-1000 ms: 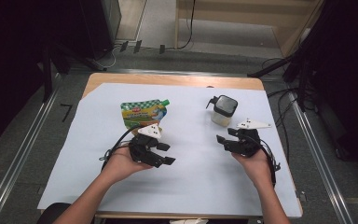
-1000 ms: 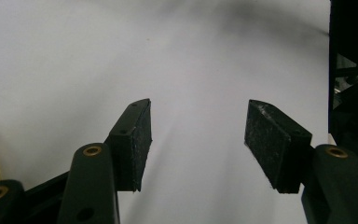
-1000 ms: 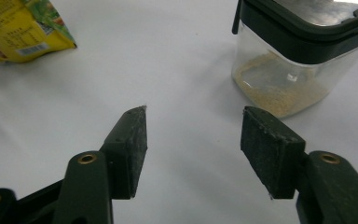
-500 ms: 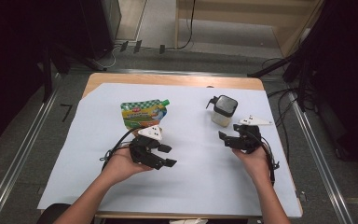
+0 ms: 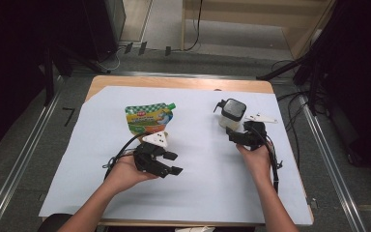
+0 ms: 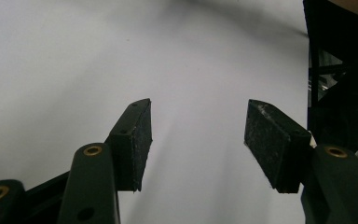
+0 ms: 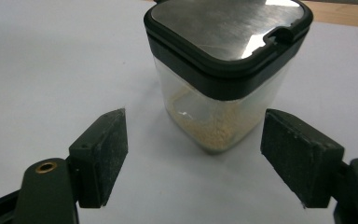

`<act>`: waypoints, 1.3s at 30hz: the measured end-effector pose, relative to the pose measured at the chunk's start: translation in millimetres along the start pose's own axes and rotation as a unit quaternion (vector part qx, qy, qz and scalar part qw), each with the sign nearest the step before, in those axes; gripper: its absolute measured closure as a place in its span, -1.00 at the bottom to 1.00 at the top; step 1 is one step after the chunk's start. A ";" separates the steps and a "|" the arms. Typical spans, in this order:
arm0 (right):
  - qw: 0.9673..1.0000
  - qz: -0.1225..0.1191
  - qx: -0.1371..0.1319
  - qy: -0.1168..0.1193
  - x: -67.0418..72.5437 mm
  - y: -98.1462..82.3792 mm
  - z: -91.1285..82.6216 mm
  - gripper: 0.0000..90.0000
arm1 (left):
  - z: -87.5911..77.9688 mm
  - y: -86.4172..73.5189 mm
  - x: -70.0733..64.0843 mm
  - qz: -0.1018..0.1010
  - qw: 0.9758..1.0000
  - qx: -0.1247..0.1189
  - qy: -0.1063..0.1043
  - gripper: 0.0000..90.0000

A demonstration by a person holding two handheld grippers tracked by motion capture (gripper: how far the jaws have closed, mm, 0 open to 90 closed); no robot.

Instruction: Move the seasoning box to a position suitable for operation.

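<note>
A clear square jar (image 5: 232, 112) with a black rim and a steel lid stands at the back right of the table. Pale granules lie in the bottom of the jar (image 7: 214, 126). My right gripper (image 5: 237, 129) points at it from just in front. The jaws have just been opening and stand wide, the right gripper (image 7: 196, 121) short of the jar and not touching it. A green and yellow spout pouch (image 5: 148, 118) lies flat at the back left. My left gripper (image 5: 174, 163) rests in front of the pouch, pointing right. The left gripper (image 6: 198, 112) is open over bare paper.
A white paper sheet (image 5: 198, 193) covers most of the wooden table (image 5: 174, 82). Metal rails (image 5: 24, 159) run along the floor on both sides. Dark stands and cables (image 5: 314, 77) crowd the back right corner.
My right gripper has moved forward toward the jar and its jaws have spread wider. The left gripper, pouch and jar have stayed in place.
</note>
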State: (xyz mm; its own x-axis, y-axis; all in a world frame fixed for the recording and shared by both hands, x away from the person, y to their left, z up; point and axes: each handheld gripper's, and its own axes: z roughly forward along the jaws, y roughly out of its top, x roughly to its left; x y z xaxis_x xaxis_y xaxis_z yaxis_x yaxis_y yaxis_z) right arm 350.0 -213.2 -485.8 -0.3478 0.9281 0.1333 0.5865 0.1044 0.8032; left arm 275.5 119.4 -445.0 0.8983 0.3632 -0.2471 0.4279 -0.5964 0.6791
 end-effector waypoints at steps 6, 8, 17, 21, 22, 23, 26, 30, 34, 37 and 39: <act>1.000 0.003 0.006 -0.019 -0.2 8.2 14.0 -0.57 | 0.2 -1.0 -0.2 0.000 1.000 -0.001 -0.003 -0.06; 1.000 0.017 0.000 -0.025 1.4 10.4 17.6 -0.64 | 0.8 -1.0 -0.3 -0.002 1.000 -0.001 -0.003 -0.06; 0.993 0.058 -0.031 -0.094 11.4 16.3 39.9 -0.81 | 3.8 -1.6 0.1 -0.002 1.000 0.003 -0.008 -0.06; 0.989 0.079 -0.039 -0.121 15.8 12.8 52.6 -0.87 | 3.9 -2.2 0.8 -0.004 1.000 0.002 -0.009 -0.06; 0.988 0.079 -0.042 -0.128 16.2 11.9 55.8 -0.87 | 3.6 -2.2 0.9 -0.004 1.000 0.003 -0.008 -0.06; 0.987 0.082 -0.043 -0.135 17.2 11.4 58.5 -0.88 | 3.5 -2.2 0.9 -0.004 1.000 0.002 -0.009 -0.05; 0.982 0.086 -0.054 -0.158 20.3 11.1 65.9 -0.89 | 3.6 -2.2 1.0 -0.005 1.000 0.000 -0.011 -0.05; 0.977 0.100 -0.065 -0.175 22.3 12.1 73.4 -0.89 | 3.8 -1.7 0.6 -0.002 1.000 0.003 -0.008 -0.05; 0.975 0.102 -0.065 -0.188 23.0 13.1 79.2 -0.89 | 4.7 -0.7 -2.1 0.001 1.000 0.001 -0.012 -0.05; 0.972 0.110 -0.067 -0.197 23.4 13.8 83.3 -0.89 | 5.8 -0.4 -2.3 0.003 1.000 0.007 -0.012 -0.05; 0.971 0.110 -0.067 -0.203 23.4 14.8 86.0 -0.87 | 5.9 -0.4 -2.1 0.002 1.000 0.005 -0.014 -0.05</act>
State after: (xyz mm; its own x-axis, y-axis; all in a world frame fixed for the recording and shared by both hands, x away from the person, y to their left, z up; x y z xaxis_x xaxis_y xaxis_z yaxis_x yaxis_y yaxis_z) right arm 413.5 -159.2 -520.7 0.1079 0.9898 0.0931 0.5037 -0.1351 0.8532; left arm 273.9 114.7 -448.8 0.9024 0.3408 -0.2636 0.4251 -0.6049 0.6734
